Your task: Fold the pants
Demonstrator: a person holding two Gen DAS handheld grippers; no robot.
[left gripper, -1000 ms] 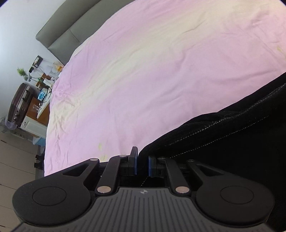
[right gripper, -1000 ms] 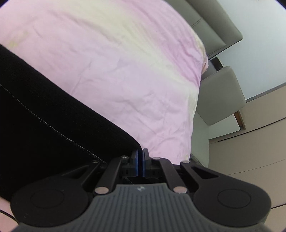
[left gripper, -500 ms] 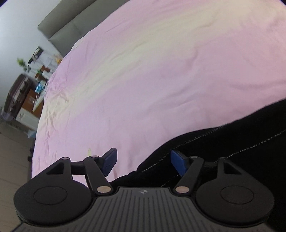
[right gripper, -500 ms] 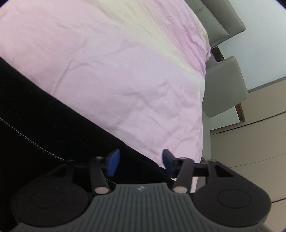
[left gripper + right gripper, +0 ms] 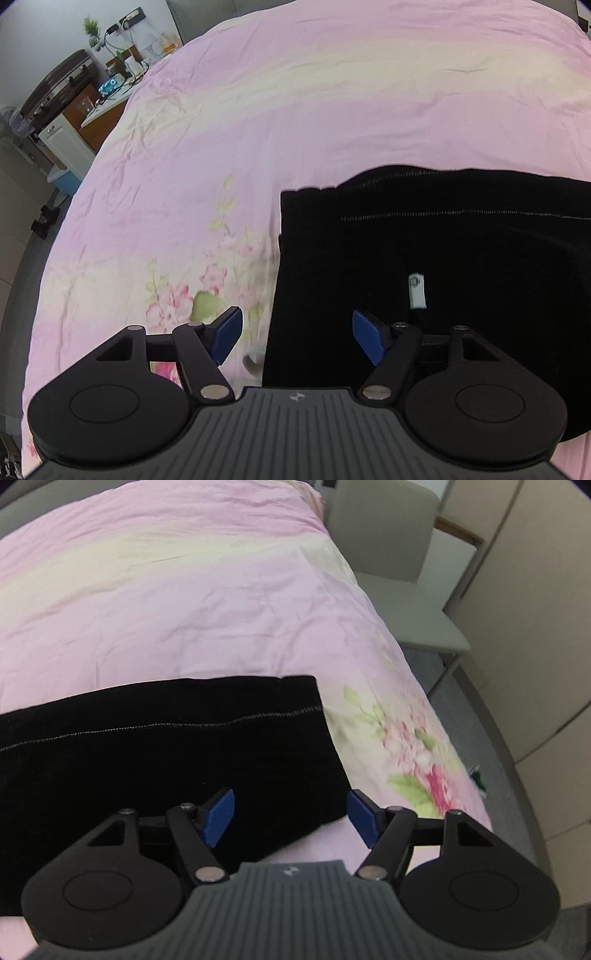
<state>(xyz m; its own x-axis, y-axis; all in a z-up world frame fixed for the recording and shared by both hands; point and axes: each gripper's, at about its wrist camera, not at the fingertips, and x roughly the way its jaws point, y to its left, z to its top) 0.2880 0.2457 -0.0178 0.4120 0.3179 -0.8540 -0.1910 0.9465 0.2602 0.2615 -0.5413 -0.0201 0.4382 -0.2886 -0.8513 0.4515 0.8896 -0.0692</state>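
Note:
Black pants [image 5: 461, 266] lie folded flat on the pink bed cover [image 5: 295, 110], with a white label [image 5: 417, 291] showing on them. My left gripper [image 5: 297, 338] hovers open above their left edge, its blue pads clear of the cloth. In the right wrist view the same pants [image 5: 166, 746] end in a straight right edge with a stitched seam. My right gripper [image 5: 291, 818] hangs over that right corner with its jaws still opening and nothing pressed between the pads.
The bed cover [image 5: 184, 590] has a floral print near both front corners. A bedside table with a plant, cables and a dark case [image 5: 55, 92] stands at the left. A grey chair [image 5: 399, 554] and pale wardrobe doors [image 5: 535, 627] flank the bed's right side.
Both grippers were shut on the pants' edge a second ago; they opened, let the cloth drop flat and drew back, rolling so the pants now lie level in view.

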